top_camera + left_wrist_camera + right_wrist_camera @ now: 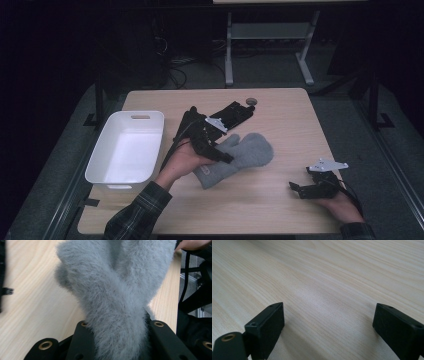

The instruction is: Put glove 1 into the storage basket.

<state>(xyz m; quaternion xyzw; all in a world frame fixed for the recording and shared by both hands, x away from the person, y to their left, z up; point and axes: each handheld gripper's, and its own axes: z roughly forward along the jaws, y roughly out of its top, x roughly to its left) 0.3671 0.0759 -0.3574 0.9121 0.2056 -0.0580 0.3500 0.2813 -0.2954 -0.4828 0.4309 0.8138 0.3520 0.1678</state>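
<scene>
Grey fuzzy mitten [240, 156] near the middle of the counter [280, 200], cuff end toward the person, thumb and rounded tip pointing away to the right. Clamped at the cuff end by the left claw [220, 156], jaws pressed into the fleece on both sides; seen close in the left gripper view as a thick grey mass [117, 297] rising from between the two black jaws, with pale wood grain [32, 302] beneath and to the left of it. Left hand [184, 161] wrapped around the claw body, plaid sleeve [137, 212] coming in from the bottom edge. Just behind the mitten, a flat black object [232, 114] lying on the wood, and beyond that a small round brown thing [251, 101] near the far edge; too small to tell what either is. Off to the left, a white rectangular bin [150, 150] with a handle slot in its far wall, standing just beside the left hand. Well apart on the right, the right claw [296, 189] resting low over bare wood near the front corner, held by the right hand [340, 205], jaws spread wide with nothing between them, plain light wood [324, 290] stretching ahead.
</scene>
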